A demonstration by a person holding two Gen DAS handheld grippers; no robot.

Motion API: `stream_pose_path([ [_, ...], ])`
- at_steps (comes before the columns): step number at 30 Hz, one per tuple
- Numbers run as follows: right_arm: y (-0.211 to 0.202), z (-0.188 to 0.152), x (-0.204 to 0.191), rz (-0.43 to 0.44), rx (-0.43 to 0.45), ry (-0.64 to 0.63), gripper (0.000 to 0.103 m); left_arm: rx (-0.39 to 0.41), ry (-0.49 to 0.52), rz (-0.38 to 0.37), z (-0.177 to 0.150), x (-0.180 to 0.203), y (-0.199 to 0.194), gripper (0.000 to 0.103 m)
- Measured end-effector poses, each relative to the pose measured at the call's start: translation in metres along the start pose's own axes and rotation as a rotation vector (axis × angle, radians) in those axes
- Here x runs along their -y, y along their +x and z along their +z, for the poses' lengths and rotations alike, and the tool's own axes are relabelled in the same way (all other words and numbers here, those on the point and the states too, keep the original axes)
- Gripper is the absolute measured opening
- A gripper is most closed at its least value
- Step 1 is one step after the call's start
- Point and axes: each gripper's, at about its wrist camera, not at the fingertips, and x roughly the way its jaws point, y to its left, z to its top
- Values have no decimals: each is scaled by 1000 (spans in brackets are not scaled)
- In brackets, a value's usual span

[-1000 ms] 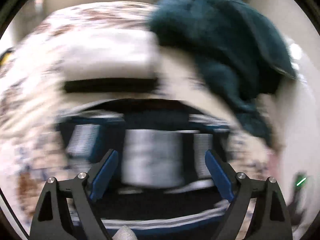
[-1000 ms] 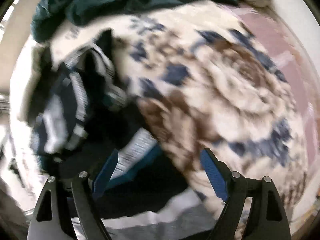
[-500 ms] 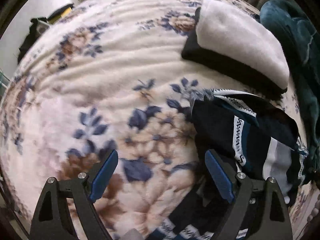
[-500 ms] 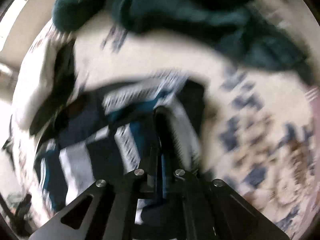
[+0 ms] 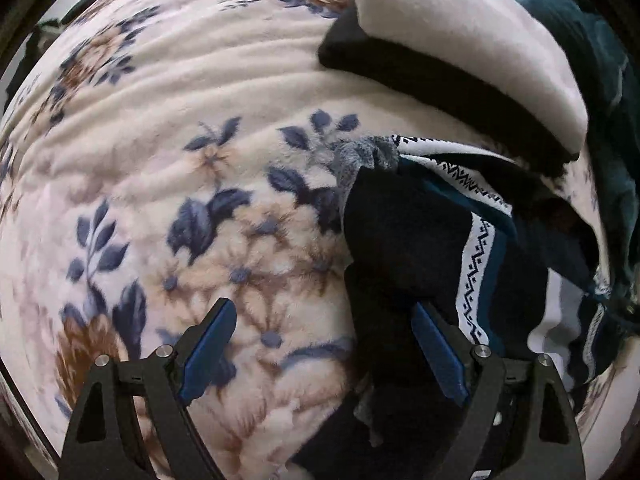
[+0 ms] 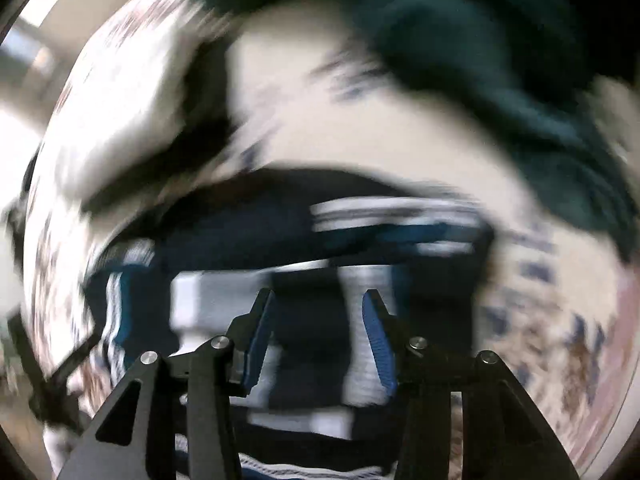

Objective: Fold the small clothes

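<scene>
A dark navy garment with white and teal patterned stripes (image 5: 432, 240) lies crumpled on a floral blanket (image 5: 180, 128). My left gripper (image 5: 324, 344) is open over the garment's left edge, its right finger over the dark cloth, its left finger over the blanket. In the blurred right wrist view the same garment (image 6: 320, 248) lies right ahead. My right gripper (image 6: 318, 328) is partly open just above it, with nothing between the pads.
A folded stack, white cloth on black (image 5: 460, 48), lies behind the garment; it also shows in the right wrist view (image 6: 132, 120). A dark teal blanket heap (image 5: 612, 100) sits at the far right and shows in the right wrist view (image 6: 480, 48).
My right gripper was shut half a second ago and has opened partway, swinging over the garment. My left gripper moved closer to the garment's left edge and stays open.
</scene>
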Motion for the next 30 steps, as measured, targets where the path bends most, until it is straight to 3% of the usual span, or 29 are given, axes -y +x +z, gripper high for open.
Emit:
stream_pose_path([
  [1,18,5,-11,6,-47,-31,47,1,28,17,1,2,3,89],
  [4,69,16,-27,-101,-155,-68,47,-7,94,46,5,6,8,89],
  [6,69,18,-29,-113,-139,-36,47,24,116,42,8,7,-5,89],
  [8,44,14,-28,-85,-75,9,50,80,147,37,6,10,-26,89],
  [10,14,0,-19,-32,-25,56,84,111,189,48,-2,15,-44,89],
  [12,-18,-24,-5,6,0,105,94,140,241,63,-19,23,-63,91],
  [14,-43,-52,13,4,5,134,94,159,277,69,-37,31,-78,98],
  [17,-80,-109,54,8,0,172,94,159,324,71,-83,49,-98,98],
  [22,-124,-197,153,25,-41,272,94,20,356,13,-183,108,-117,98],
  [26,-144,-240,221,71,-71,293,93,-98,379,15,-283,179,-116,98],
  [27,-146,-244,235,103,-73,289,89,-118,383,17,-300,192,-114,98],
  [28,-146,-246,248,127,-86,275,74,-149,383,19,-324,210,-111,98],
  [30,-144,-245,269,121,-117,233,55,-196,375,3,-360,235,-107,98],
])
